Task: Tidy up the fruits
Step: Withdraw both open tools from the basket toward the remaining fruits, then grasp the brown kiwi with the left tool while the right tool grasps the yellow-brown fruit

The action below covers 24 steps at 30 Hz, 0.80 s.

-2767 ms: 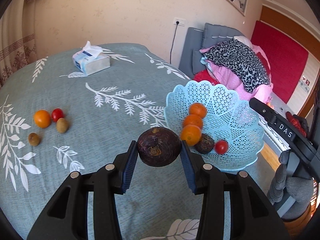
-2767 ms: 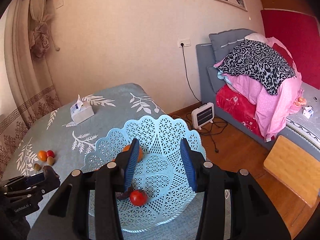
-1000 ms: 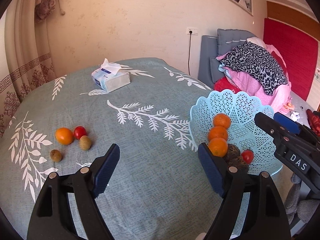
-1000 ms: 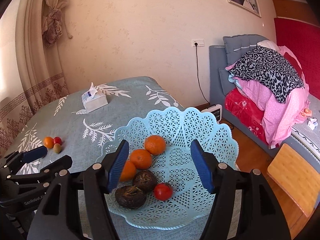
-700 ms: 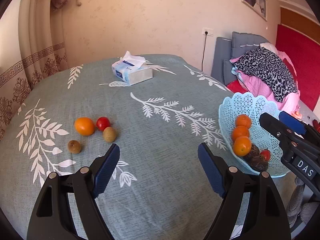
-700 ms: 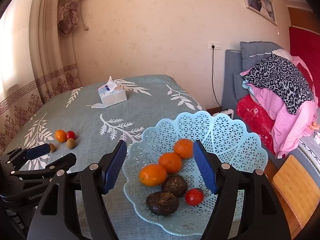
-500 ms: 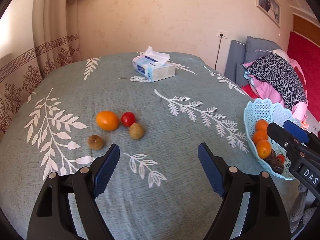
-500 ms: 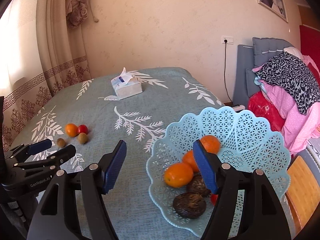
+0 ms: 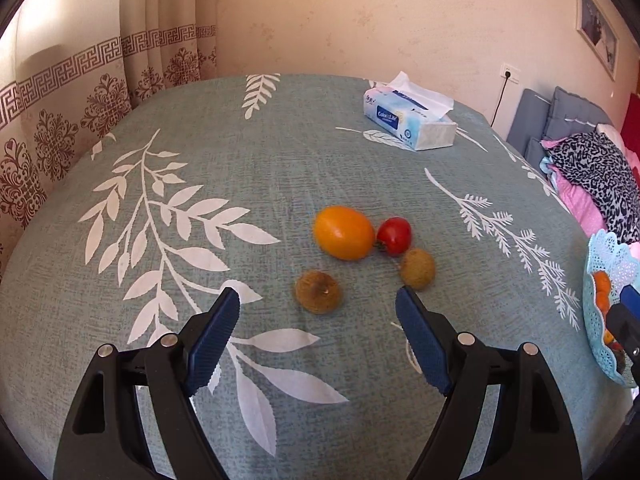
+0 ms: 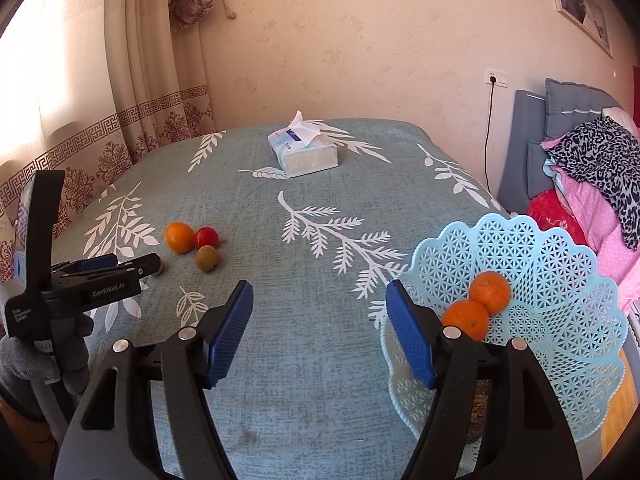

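Observation:
An orange, a red tomato and two brown kiwis lie together on the teal tablecloth. My left gripper is open and empty, just in front of the nearer kiwi. It also shows in the right wrist view. The light blue lattice basket holds oranges and dark fruit. My right gripper is open and empty beside the basket's left rim. The basket's edge shows at the right of the left wrist view.
A tissue box sits at the far side of the table. Curtains hang at the left. A sofa with piled clothes stands to the right, past the table edge.
My left gripper let go of the dark fruit into the basket, then swung left to the loose fruits and came close to them. My right gripper opened wider and drew back left of the basket.

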Each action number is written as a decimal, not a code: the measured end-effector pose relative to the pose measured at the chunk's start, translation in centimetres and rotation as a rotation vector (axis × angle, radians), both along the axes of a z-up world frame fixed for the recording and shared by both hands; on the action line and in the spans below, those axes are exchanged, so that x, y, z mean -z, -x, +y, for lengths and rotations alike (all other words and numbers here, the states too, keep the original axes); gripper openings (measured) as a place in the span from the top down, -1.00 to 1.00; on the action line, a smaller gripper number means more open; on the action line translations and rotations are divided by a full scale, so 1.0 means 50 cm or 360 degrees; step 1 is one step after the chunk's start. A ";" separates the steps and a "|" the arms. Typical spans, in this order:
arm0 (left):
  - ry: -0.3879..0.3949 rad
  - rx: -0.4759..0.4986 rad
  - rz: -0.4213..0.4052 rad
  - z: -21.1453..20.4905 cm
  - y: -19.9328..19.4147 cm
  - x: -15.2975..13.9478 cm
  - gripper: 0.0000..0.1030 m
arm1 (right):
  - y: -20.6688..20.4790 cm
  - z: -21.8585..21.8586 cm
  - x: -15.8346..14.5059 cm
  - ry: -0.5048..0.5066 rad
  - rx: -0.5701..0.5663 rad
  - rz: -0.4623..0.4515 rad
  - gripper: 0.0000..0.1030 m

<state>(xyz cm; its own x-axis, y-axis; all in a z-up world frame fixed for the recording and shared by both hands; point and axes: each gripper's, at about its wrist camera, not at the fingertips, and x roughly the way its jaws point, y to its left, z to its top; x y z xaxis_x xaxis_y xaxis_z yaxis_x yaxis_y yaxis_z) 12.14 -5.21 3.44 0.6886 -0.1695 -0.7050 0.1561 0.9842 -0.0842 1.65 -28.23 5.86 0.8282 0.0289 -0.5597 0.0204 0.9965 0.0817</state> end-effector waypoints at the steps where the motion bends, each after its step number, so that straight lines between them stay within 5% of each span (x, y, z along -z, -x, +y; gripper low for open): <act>1: 0.0019 0.0002 0.0029 0.004 -0.008 0.006 -0.39 | -0.003 0.005 0.002 0.0002 -0.0013 0.0007 -0.37; 9: 0.0069 0.0006 0.0116 0.010 -0.036 0.035 -0.02 | -0.030 0.037 0.003 -0.0036 -0.0120 0.0065 -0.37; 14: 0.0108 0.0031 0.0117 0.013 -0.035 0.035 0.41 | -0.055 0.066 0.006 -0.0046 -0.0188 0.0104 -0.37; 24: 0.0153 0.0006 -0.0019 0.036 -0.006 0.002 0.46 | -0.162 0.129 0.048 -0.0093 -0.0310 0.0280 -0.37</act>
